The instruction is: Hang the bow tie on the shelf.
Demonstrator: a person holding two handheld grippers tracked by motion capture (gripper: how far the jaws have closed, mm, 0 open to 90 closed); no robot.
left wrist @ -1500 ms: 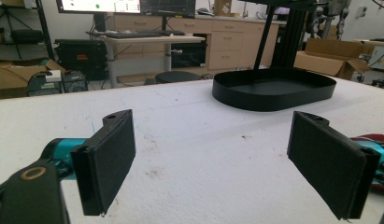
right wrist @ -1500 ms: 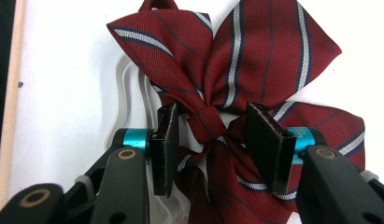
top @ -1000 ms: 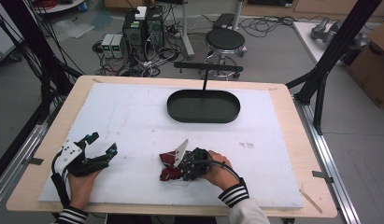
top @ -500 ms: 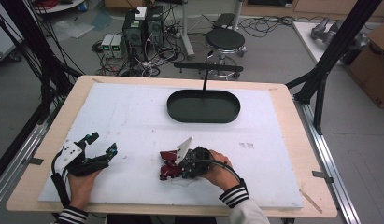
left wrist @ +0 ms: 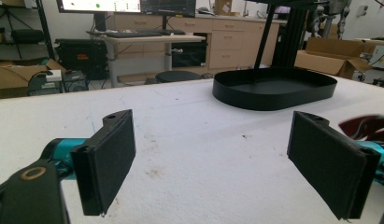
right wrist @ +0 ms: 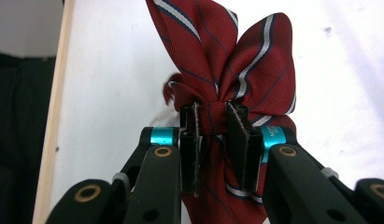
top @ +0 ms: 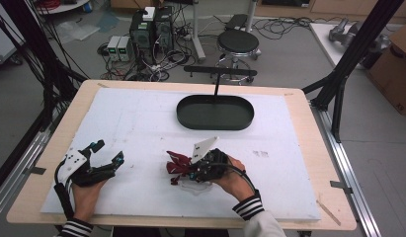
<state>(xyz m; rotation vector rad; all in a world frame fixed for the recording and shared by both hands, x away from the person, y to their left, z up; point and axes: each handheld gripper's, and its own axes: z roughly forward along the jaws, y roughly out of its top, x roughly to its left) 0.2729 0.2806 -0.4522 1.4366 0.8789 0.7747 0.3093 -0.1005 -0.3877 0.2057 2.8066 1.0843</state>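
A dark red bow tie with white and navy stripes (right wrist: 227,60) is pinched at its knot by my right gripper (right wrist: 213,123), whose jaws are shut on it. From above, the bow tie (top: 178,163) sits at the table's front middle with the right gripper (top: 193,168) just to its right, a hand behind it. My left gripper (top: 107,154) rests at the front left with its jaws wide apart and nothing between them (left wrist: 210,154). Part of the bow tie (left wrist: 365,128) peeks in at the right edge of the left gripper view.
A black oval tray (top: 215,112) stands empty at the back middle of the white board (top: 141,118); it also shows ahead of the left gripper (left wrist: 276,86). The wooden table edge (right wrist: 54,107) runs along the left of the right gripper view. A stool (top: 238,42) and cables lie beyond the table.
The right gripper with the bow tie has risen slightly and tilted. The left gripper has stayed in place.
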